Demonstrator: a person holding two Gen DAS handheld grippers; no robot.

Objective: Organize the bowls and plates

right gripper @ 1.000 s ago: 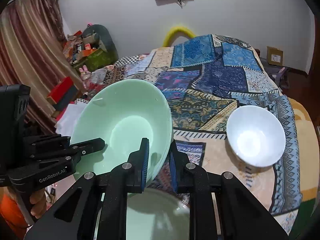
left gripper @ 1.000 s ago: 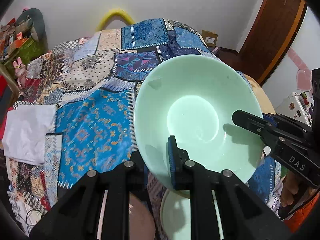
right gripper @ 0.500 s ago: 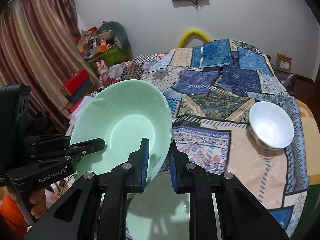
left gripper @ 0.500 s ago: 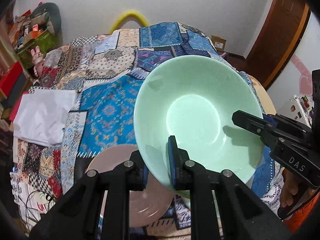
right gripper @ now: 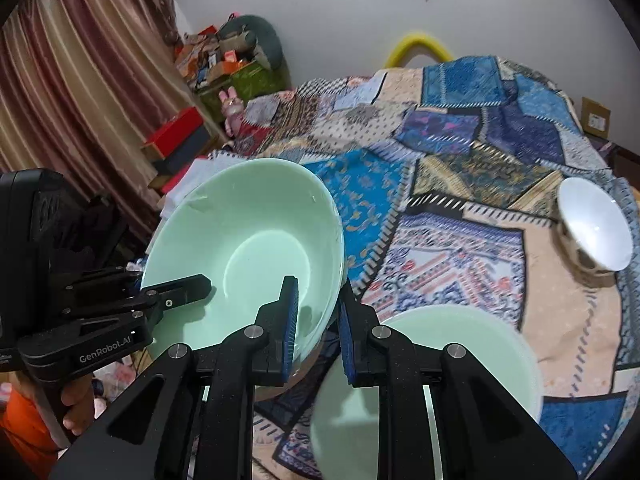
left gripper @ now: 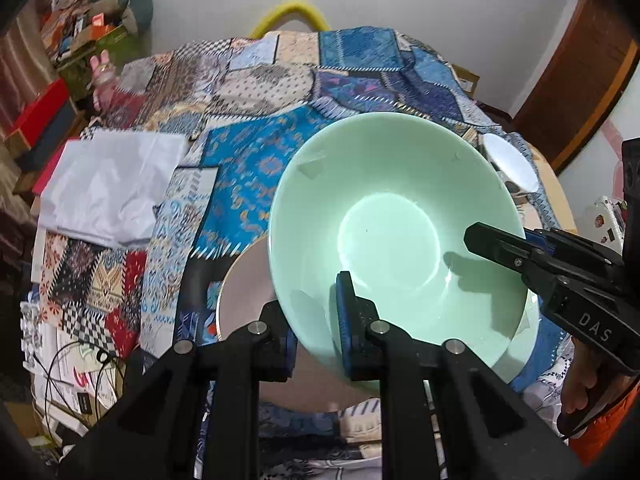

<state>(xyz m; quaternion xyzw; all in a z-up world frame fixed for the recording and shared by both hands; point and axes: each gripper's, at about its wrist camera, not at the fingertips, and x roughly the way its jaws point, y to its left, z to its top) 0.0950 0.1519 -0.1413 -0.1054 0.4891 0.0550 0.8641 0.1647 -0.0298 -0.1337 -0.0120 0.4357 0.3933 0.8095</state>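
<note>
A large mint-green bowl (left gripper: 392, 232) hangs tilted above the patchwork quilt, held from two sides. My left gripper (left gripper: 316, 312) is shut on its near rim, one blue pad inside and one outside. At the right, the right gripper (left gripper: 500, 248) clamps the opposite rim. In the right wrist view my right gripper (right gripper: 318, 300) is shut on the same green bowl (right gripper: 244, 248), and the left gripper (right gripper: 180, 292) bites the rim from the left. A pinkish plate (left gripper: 244, 292) lies on the quilt, partly under the bowl. A second pale green dish (right gripper: 460, 360) sits just right of it.
A small white bowl (right gripper: 596, 224) stands on the quilt at the far right, also seen as the white bowl (left gripper: 508, 160). A white folded cloth (left gripper: 108, 188) lies at the left edge. Boxes and clutter (right gripper: 180, 140) stand along the curtain side, with cables (left gripper: 80, 368) on the floor.
Both grippers have carried the green bowl sideways across the quilt and slightly down. The pinkish plate has come into view under it, and the white bowl has slid toward the right edge.
</note>
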